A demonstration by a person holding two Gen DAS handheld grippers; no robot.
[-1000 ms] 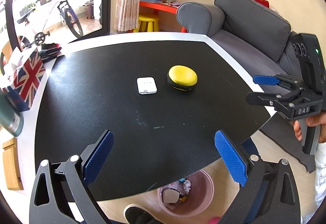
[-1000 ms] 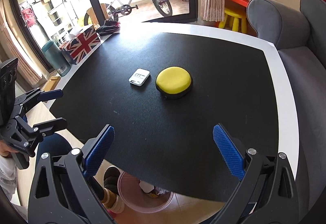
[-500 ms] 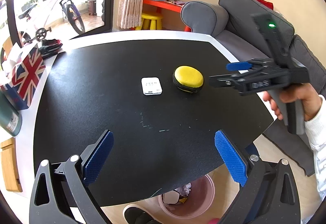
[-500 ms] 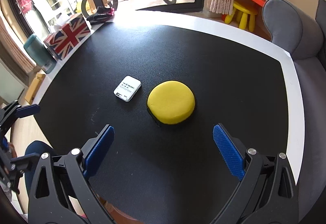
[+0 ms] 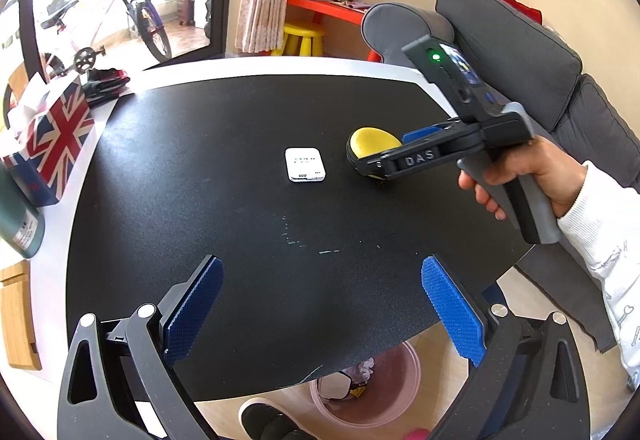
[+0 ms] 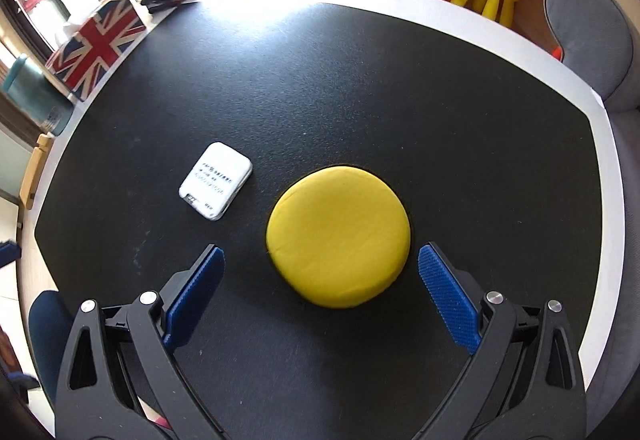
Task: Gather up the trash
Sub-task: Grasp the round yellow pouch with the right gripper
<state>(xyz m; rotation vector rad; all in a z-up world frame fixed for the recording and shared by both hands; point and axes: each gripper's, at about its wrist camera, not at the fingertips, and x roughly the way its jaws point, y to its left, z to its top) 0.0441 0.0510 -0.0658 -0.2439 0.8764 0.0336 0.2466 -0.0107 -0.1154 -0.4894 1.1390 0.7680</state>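
A round yellow case (image 6: 338, 236) lies on the black table mat (image 6: 440, 112), with a small white packet (image 6: 216, 186) to its left. My right gripper (image 6: 320, 280) is open, hovering just above the yellow case with the case between its blue pads (image 6: 446, 296). In the left wrist view the right gripper (image 5: 384, 160) partly hides the yellow case (image 5: 370, 142); the white packet (image 5: 305, 165) lies beside it. My left gripper (image 5: 320, 304) is open and empty over the mat's near edge. A pink trash bin (image 5: 408, 376) with some trash sits on the floor below that edge.
A Union Jack tissue box (image 5: 48, 136) and a dark green bottle (image 5: 20, 220) stand at the table's left edge. A grey sofa (image 5: 520, 52) is on the right. A bicycle (image 5: 140, 16), yellow stool (image 5: 304, 38) and red desk lie beyond the table.
My right gripper has moved in from the table's right side and down over the yellow case, still open. My left gripper has stayed nearly still.
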